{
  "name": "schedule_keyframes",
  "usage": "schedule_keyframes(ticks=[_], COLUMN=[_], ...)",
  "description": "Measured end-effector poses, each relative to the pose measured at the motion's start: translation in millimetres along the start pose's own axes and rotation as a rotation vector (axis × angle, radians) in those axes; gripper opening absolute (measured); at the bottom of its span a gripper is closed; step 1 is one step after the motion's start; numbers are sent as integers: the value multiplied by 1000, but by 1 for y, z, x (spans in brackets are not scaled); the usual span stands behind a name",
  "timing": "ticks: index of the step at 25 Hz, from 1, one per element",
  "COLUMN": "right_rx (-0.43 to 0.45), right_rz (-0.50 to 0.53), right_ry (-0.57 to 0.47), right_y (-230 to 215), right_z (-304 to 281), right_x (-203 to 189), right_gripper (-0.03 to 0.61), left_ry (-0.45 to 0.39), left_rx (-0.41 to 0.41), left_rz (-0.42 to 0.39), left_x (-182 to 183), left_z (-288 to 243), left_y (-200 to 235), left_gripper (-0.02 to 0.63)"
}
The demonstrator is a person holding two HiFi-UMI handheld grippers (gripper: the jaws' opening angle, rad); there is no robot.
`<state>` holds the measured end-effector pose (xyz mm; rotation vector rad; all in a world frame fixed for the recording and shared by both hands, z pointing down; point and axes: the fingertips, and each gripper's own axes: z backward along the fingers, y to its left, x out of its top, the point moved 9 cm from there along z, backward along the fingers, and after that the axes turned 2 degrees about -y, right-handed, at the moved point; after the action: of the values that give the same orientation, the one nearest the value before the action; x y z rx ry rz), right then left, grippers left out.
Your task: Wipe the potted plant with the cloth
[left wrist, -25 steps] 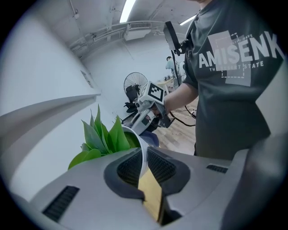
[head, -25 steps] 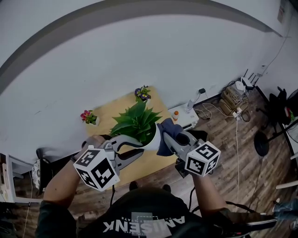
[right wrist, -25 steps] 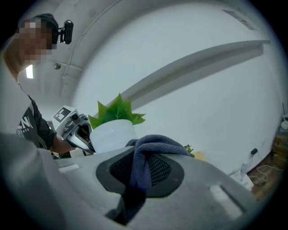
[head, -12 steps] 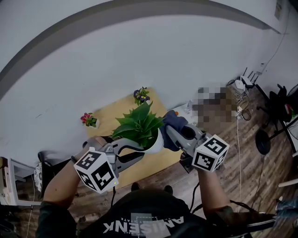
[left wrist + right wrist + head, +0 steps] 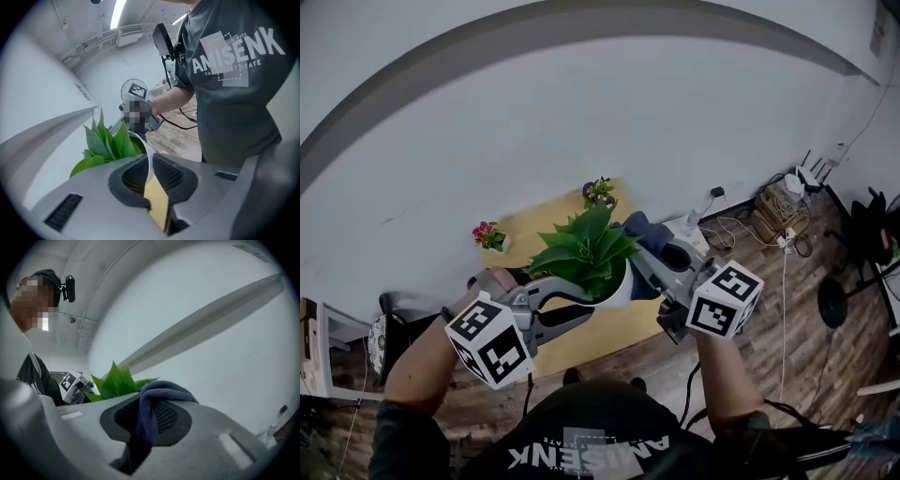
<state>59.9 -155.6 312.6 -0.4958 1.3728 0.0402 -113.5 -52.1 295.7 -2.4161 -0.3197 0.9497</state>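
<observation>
Looked like you were mid-wipe here. Your left claw [image 5: 151, 176] was clamped on the rim of the round white pot [image 5: 620, 287] with the leafy green plant [image 5: 586, 251], holding it up over the yellow wooden counter [image 5: 523, 234]. Your right claw [image 5: 140, 427] was pinched tight on the dark blue terry cloth [image 5: 161, 392], which sat up against the pot's side, opposite the left claw and just beside the leaves. Couldn't tell how many leaves were already wiped; I'd guess most were still left.

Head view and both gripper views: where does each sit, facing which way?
Head view: on the head, steeply down at plant, left gripper, right gripper, forearms.
Left gripper view: on that gripper, along jaws clamping pot, towards their torso.
Right gripper view: on that gripper, along jaws clamping cloth, towards wall; head at left.
All show plant.
</observation>
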Motion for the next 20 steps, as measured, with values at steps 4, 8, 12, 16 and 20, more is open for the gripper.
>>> schedule_keyframes(ticks=[4, 8, 12, 16, 20], right_rx=[-23, -32, -51, -68, -49], right_rz=[-44, -102, -143, -163, -136], right_ry=[35, 68, 111, 159, 119], right_y=[-7, -14, -25, -26, -30], right_z=[-4, 3, 20, 26, 21], right_x=[-23, -46, -66, -76, -54], right_gripper=[44, 44, 45, 45, 44], left_ry=[8, 11, 0, 8, 8], left_rx=[14, 9, -9, -43, -73], left_rz=[0, -13, -41, -41, -59], left_x=[-8, -11, -4, -7, -9], left_z=[9, 9, 2, 2, 4], left_y=[4, 0, -4, -4, -4], left_gripper=[32, 34, 34, 34, 33])
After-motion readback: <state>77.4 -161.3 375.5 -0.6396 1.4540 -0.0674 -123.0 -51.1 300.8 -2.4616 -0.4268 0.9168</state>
